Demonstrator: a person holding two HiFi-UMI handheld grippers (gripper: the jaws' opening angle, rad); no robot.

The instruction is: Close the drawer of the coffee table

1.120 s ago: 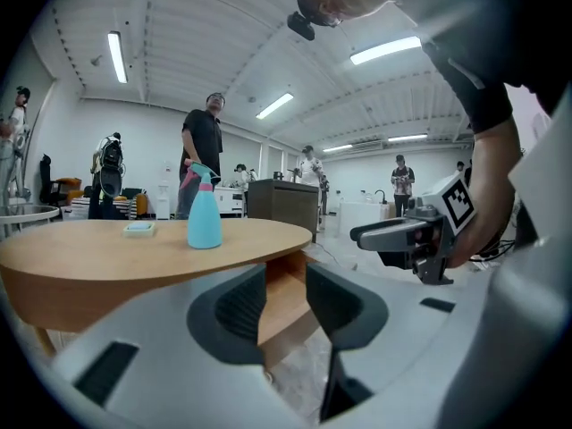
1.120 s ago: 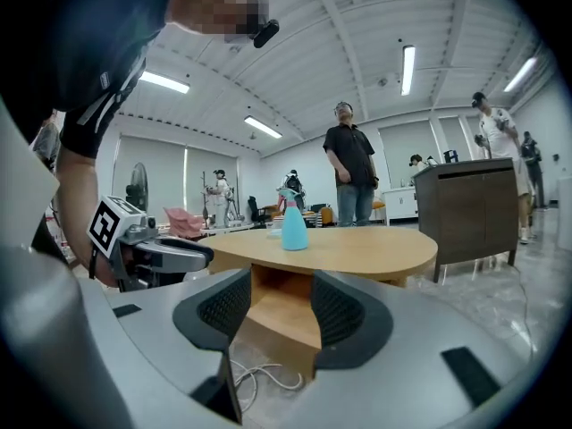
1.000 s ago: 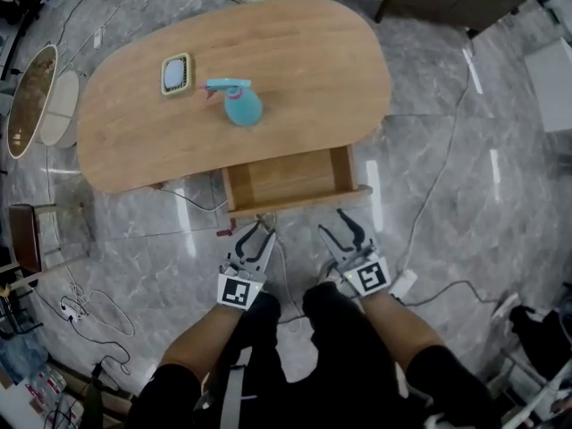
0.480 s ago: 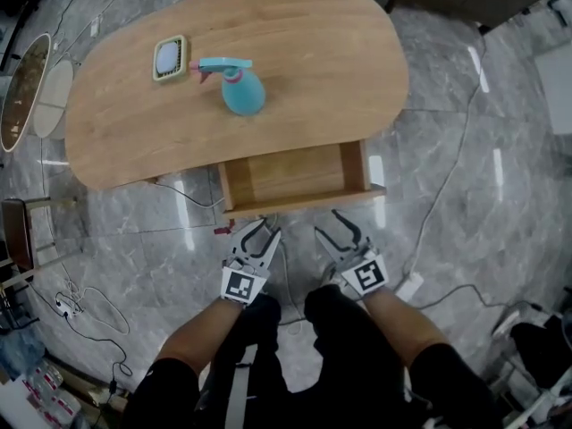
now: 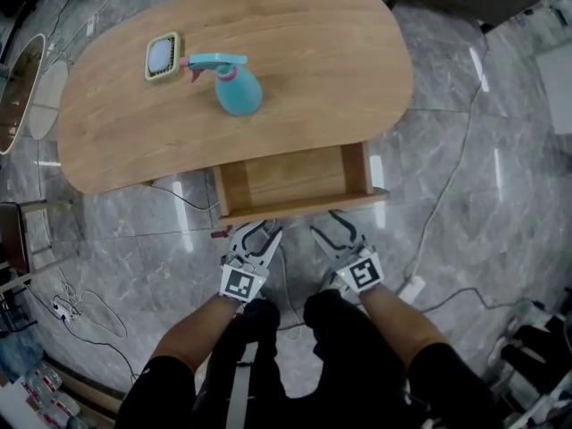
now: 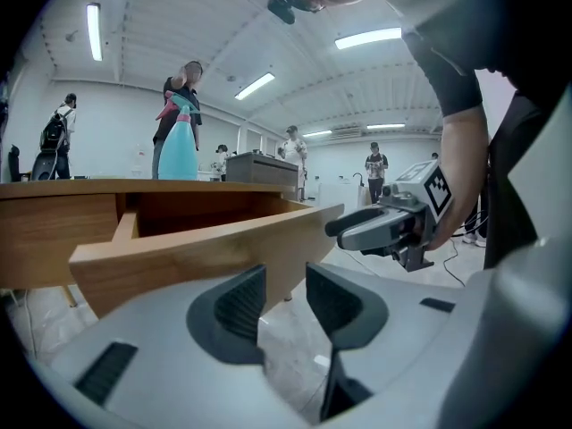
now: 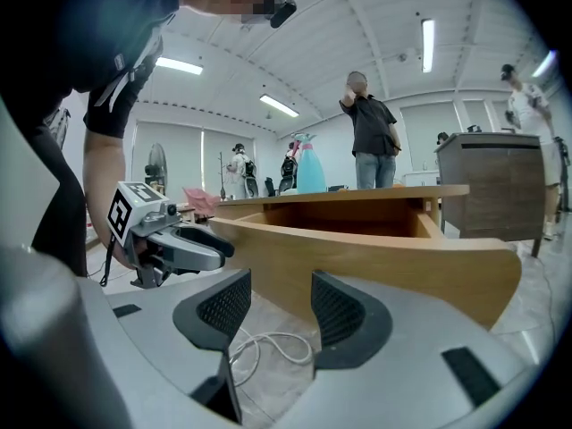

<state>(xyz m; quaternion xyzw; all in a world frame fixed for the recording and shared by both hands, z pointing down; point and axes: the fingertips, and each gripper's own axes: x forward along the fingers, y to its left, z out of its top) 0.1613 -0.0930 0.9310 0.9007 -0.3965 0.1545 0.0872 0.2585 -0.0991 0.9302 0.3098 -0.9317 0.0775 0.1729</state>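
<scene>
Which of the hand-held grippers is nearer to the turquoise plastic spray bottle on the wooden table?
Left. The left gripper is before the left end of the open wooden drawer, nearly in line with the turquoise spray bottle; the right gripper is before its right half, farther aside.

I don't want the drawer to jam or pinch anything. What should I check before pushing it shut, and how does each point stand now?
1. Drawer pulled out, front panel facing the grippers: ok.
2. Drawer inside bare, nothing to catch: ok.
3. Left gripper jaws apart, nothing between: ok.
4. Right gripper jaws apart, nothing between: ok.
5. Tips against the front panel: not ok, both stop short of it.
6. Spray bottle upright, back from the table edge: ok.
</scene>
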